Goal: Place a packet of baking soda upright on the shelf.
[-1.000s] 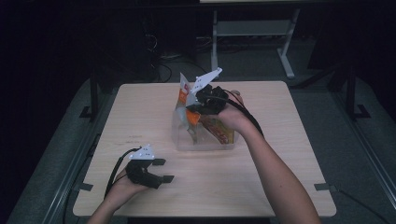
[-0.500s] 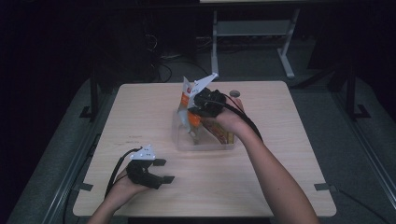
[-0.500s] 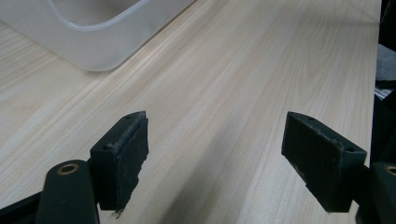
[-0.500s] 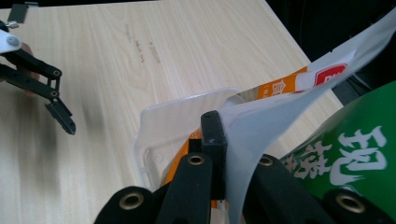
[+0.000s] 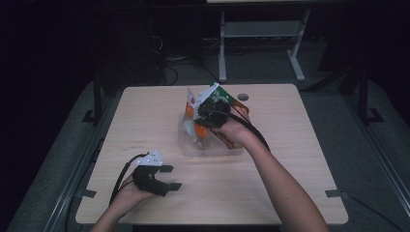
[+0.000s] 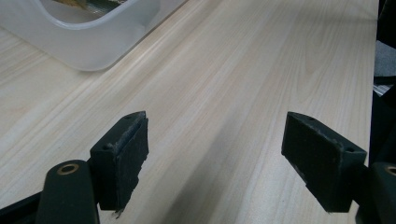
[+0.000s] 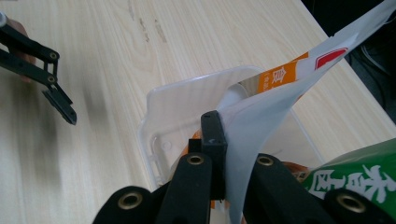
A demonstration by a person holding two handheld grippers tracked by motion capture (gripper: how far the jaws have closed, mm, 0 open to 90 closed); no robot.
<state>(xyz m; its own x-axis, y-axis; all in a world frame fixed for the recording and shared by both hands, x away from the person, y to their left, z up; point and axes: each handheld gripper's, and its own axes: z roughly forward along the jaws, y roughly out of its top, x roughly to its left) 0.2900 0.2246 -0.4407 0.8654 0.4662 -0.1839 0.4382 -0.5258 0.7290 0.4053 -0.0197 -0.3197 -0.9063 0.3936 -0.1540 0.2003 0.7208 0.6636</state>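
A white snack packet with an orange label point(image 5: 191, 103) point(image 7: 285, 88) hangs over a clear plastic bin point(image 5: 212, 147) point(image 7: 177, 105) at the table's middle. My right gripper point(image 5: 198, 112) point(image 7: 218, 128) is shut on the packet's edge, just above the bin. A green packet point(image 7: 357, 179) point(image 5: 226, 98) sits close beside that gripper. Orange packets point(image 5: 201, 130) lie inside the bin. Near the table's front left my left gripper point(image 5: 172, 177) point(image 6: 215, 140) rests open on the wood with nothing between its pads point(image 6: 123, 149). The bin's corner point(image 6: 93, 42) shows ahead of it.
The light wood table point(image 5: 145, 121) has bare room to the left, right and front of the bin. A round cable hole point(image 5: 243, 97) lies at the far edge. Dark floor and a metal stand point(image 5: 261, 34) lie beyond the table.
My right gripper has come down a little toward the bin with the white packet in it. The left gripper has stayed where it was.
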